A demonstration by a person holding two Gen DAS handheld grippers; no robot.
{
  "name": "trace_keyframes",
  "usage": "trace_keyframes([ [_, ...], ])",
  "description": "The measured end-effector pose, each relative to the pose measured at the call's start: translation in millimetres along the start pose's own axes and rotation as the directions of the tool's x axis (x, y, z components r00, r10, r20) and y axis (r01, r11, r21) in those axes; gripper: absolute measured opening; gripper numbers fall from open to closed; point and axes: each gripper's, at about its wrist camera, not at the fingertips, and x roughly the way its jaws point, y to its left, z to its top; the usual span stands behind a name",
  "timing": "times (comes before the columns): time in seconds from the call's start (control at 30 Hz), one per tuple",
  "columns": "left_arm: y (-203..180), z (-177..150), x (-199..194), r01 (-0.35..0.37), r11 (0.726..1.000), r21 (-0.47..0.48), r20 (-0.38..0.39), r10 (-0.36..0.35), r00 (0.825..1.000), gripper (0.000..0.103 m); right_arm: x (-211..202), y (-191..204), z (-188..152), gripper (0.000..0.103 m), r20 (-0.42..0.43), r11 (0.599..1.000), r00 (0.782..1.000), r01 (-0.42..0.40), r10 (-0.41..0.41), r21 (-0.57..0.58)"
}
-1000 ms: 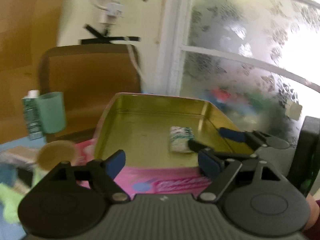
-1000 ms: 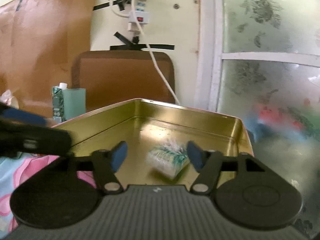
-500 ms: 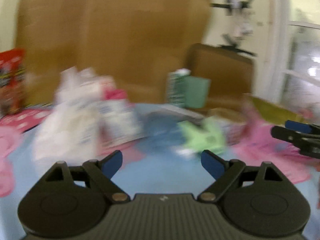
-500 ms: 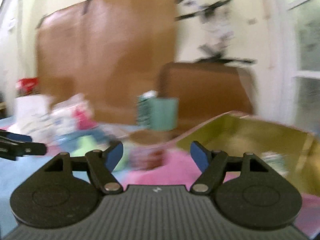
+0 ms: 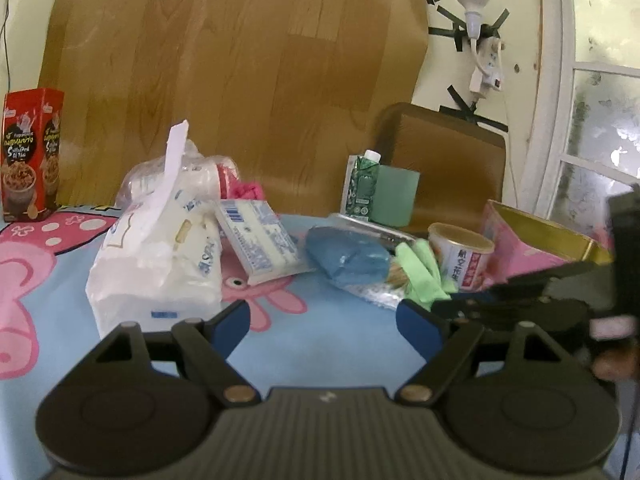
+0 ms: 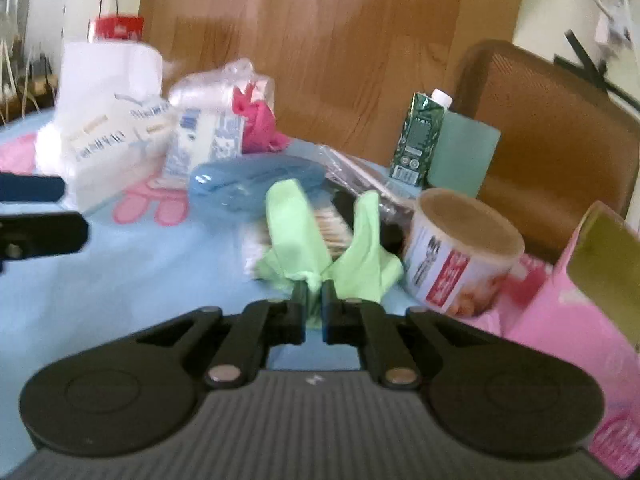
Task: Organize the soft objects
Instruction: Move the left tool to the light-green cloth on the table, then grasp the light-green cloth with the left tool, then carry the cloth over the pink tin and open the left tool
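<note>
A light green soft cloth [image 6: 292, 232] lies on the blue cartoon tablecloth beside a blue soft bundle [image 6: 248, 184]. My right gripper [image 6: 314, 292] is shut on the green cloth's near bunched end. In the left wrist view, the same green cloth [image 5: 424, 268] and blue bundle [image 5: 346, 258] sit to the right, and the right gripper [image 5: 452, 304] reaches in from that side. My left gripper [image 5: 324, 322] hovers above the tablecloth with its jaws closing and nothing between them. A white tissue bag [image 5: 160, 264] lies just ahead on its left.
A small tissue pack [image 5: 260, 240] and a pink cloth [image 6: 258, 124] lie in the pile. A can [image 6: 460, 252], a green carton [image 6: 418, 136] and a pink tin with a gold inside [image 5: 536, 232] stand at the right. A red box [image 5: 30, 152] is far left.
Both grippers swung left, away from the gold tin with a small pack in it, to the pile on the tablecloth. The right gripper, open before, has shut on the green cloth.
</note>
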Motion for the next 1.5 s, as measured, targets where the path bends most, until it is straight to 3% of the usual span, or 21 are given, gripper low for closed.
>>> trace_keyframes([
  [0.07,2,0,0,0.002,1.000,-0.019,-0.005,-0.002,1.000,0.083,-21,9,-8,0.009,0.005,0.996,0.997,-0.080,0.080,0.023],
  [0.2,7,3,3,0.025,0.998,-0.057,-0.024,-0.026,0.999,0.083,-57,33,-33,0.010,-0.015,0.969,0.970,-0.244,0.244,0.026],
  [0.3,8,3,5,0.029,0.996,-0.080,-0.052,-0.034,0.998,0.082,-70,43,-48,0.016,0.004,0.974,0.974,-0.225,0.225,-0.013],
  [0.37,9,3,3,0.055,0.992,-0.113,-0.078,-0.064,0.995,0.081,-70,43,-50,0.025,0.006,0.978,0.979,-0.206,0.206,-0.021],
  [0.43,8,4,-3,0.099,0.984,-0.150,-0.095,-0.114,0.989,0.080,-70,39,-50,0.054,0.013,0.982,0.982,-0.190,0.191,-0.012],
  [0.53,0,4,-9,0.139,0.977,-0.163,-0.138,-0.162,0.977,0.076,-69,36,-51,0.058,0.025,0.981,0.981,-0.192,0.192,-0.011],
  [0.63,-13,1,-2,0.142,0.976,-0.163,-0.245,-0.179,0.953,0.068,-53,34,-49,0.061,0.001,0.980,0.980,-0.201,0.201,-0.003],
  [0.7,-23,-3,5,0.137,0.979,-0.154,-0.306,-0.179,0.935,0.065,-47,30,-48,0.058,0.000,0.972,0.972,-0.235,0.235,0.025],
  [0.73,-29,-6,9,0.134,0.979,-0.152,-0.331,-0.178,0.927,0.064,-46,30,-48,0.038,0.007,0.967,0.968,-0.253,0.253,0.026],
  [0.77,-33,-8,10,0.128,0.982,-0.138,-0.322,-0.166,0.932,0.064,-47,31,-48,0.024,0.012,0.961,0.961,-0.275,0.275,0.018],
  [0.83,-44,-7,14,0.146,0.981,-0.127,-0.332,-0.181,0.926,0.053,-51,32,-50,0.017,0.031,0.961,0.961,-0.276,0.275,0.008],
  [0.9,-52,-3,19,0.176,0.974,-0.141,-0.340,-0.215,0.915,0.042,-56,29,-55,0.017,0.059,0.973,0.971,-0.233,0.232,0.003],
  [1.07,-93,23,29,0.281,0.957,-0.072,-0.296,-0.290,0.910,0.037,-78,-9,-57,0.017,0.188,0.986,0.975,-0.139,0.120,0.093],
  [1.23,-159,60,54,0.409,0.912,0.032,-0.258,-0.388,0.885,0.037,-104,-56,-57,0.017,0.304,0.983,0.948,0.045,-0.098,0.179],
  [1.37,-216,74,81,0.462,0.880,0.112,-0.245,-0.426,0.871,0.038,-116,-103,-60,0.017,0.300,0.945,0.921,0.165,-0.250,0.281],
  [1.47,-246,74,101,0.454,0.879,0.148,-0.246,-0.411,0.878,0.044,-112,-136,-64,0.018,0.240,0.907,0.915,0.229,-0.325,0.355],
  [1.5,-251,73,107,0.441,0.885,0.151,-0.249,-0.397,0.883,0.049,-110,-145,-65,0.023,0.216,0.892,0.912,0.251,-0.348,0.377],
])
